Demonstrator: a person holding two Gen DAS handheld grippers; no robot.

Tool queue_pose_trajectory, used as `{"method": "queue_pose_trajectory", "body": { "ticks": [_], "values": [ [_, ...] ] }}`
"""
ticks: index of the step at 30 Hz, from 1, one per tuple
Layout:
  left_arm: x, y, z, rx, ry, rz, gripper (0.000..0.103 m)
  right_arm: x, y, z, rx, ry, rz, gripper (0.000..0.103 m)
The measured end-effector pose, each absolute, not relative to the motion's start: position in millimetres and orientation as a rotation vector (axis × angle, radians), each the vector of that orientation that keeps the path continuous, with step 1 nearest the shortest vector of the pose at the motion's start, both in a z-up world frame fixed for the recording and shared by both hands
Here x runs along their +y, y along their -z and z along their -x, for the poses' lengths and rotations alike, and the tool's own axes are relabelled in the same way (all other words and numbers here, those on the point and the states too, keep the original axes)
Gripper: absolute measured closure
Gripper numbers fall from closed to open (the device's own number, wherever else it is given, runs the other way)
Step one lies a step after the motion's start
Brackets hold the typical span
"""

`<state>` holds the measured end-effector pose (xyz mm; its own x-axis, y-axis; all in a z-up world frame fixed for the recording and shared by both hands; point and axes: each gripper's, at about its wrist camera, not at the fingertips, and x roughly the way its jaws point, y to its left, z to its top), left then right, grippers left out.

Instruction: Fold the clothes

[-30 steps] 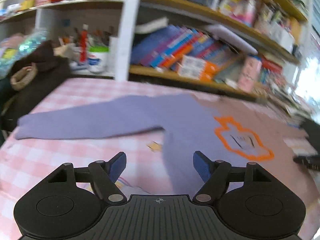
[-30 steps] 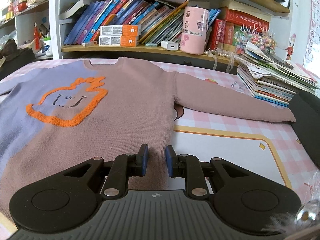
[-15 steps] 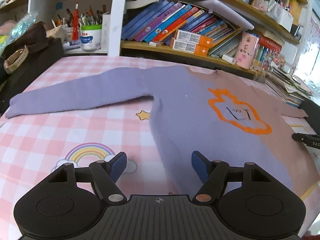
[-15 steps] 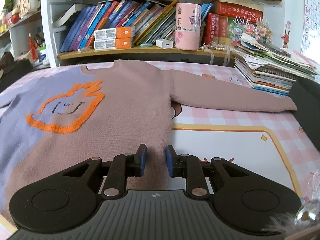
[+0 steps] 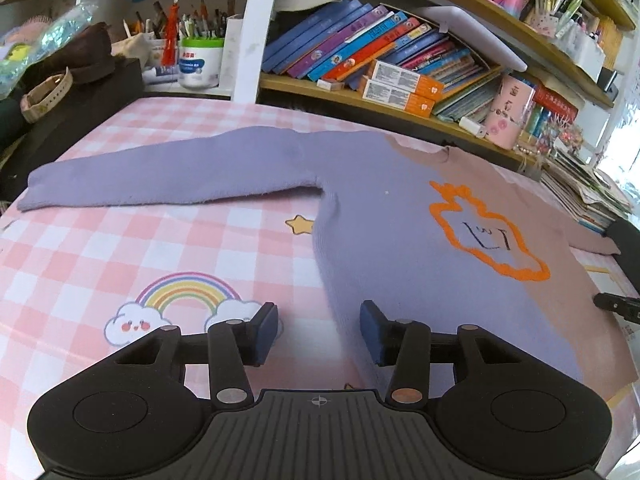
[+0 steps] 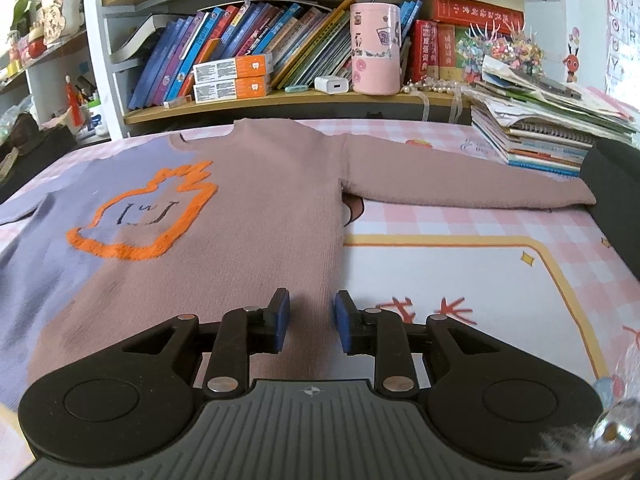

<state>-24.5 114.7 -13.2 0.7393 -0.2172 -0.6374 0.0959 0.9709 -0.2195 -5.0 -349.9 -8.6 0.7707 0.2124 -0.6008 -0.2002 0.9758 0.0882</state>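
Sweater (image 5: 392,216) flat, face up, on pink checked table (image 5: 120,248); both sleeves spread sideways; half purple, half mauve, orange outline motif (image 6: 140,220) on chest. Left gripper (image 5: 319,328) at purple side edge near hem, fingers spread wide, nothing between. Right gripper (image 6: 308,316) over mauve side edge near hem, fingers parted, not clamping fabric. Bookshelf (image 6: 304,98) behind table.

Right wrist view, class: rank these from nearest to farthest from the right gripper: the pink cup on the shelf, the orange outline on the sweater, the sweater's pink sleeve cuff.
1. Orange outline, on the sweater's chest, left of the right gripper.
2. Pink sleeve cuff, far right, beside the stacked books.
3. Pink cup, on the shelf behind the table.
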Motion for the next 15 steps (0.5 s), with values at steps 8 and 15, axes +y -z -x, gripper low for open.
{"method": "queue_pose_trajectory", "body": {
  "ticks": [8,15],
  "values": [
    [111,15,35,0.718,0.196,0.189,0.057,-362,3,38,0.685,-0.240,-0.054,0.076],
    [103,18,40,0.711,0.246,0.211,0.057,-363,4,43,0.699,-0.249,-0.096,0.084]
  ]
}}
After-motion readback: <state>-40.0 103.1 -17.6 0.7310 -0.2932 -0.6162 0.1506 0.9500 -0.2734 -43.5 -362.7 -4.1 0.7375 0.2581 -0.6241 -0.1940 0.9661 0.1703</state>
